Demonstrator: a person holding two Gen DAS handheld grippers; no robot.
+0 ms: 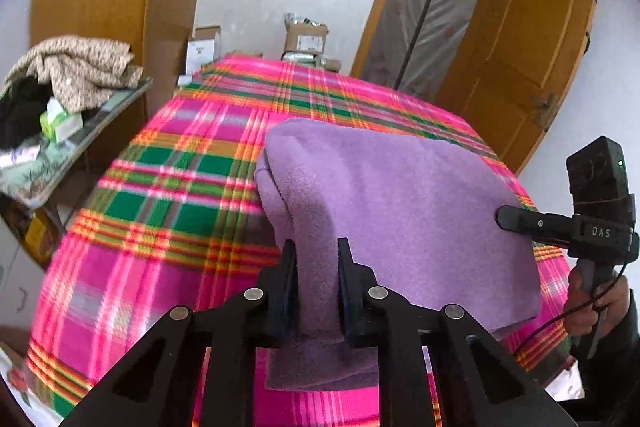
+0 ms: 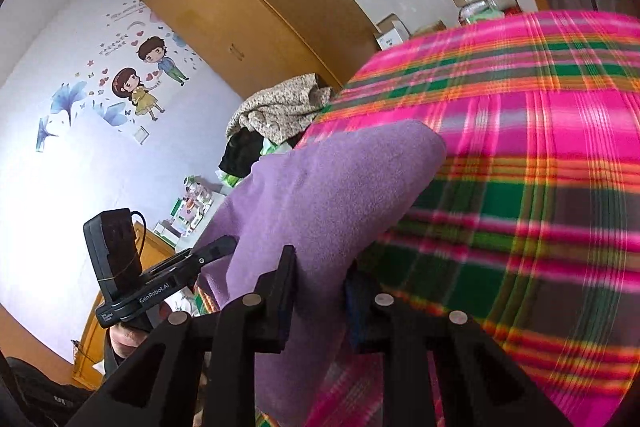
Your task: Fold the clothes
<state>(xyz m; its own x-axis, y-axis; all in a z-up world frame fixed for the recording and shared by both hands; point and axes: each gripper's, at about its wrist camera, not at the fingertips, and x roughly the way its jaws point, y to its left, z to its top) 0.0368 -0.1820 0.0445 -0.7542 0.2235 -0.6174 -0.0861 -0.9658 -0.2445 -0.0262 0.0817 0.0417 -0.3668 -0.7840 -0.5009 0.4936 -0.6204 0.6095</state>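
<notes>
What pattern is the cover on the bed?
Plaid: bright pink with green, orange and white stripes on the bed cover. The left wrist view shows it best.

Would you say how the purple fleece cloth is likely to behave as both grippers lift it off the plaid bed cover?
The purple cloth is probably floppy: it drapes and sags between the left gripper and right gripper. It looks light, since two small pinches carry it. Its fuzzy nap likely resists slipping.

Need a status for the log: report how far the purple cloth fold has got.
Done: both grippers have a grip on the purple cloth; the left gripper and right gripper each pinch an edge. In hand: the cloth hangs lifted over the plaid bedspread. Left: laying it over and flattening it; no finished fold shows.
</notes>
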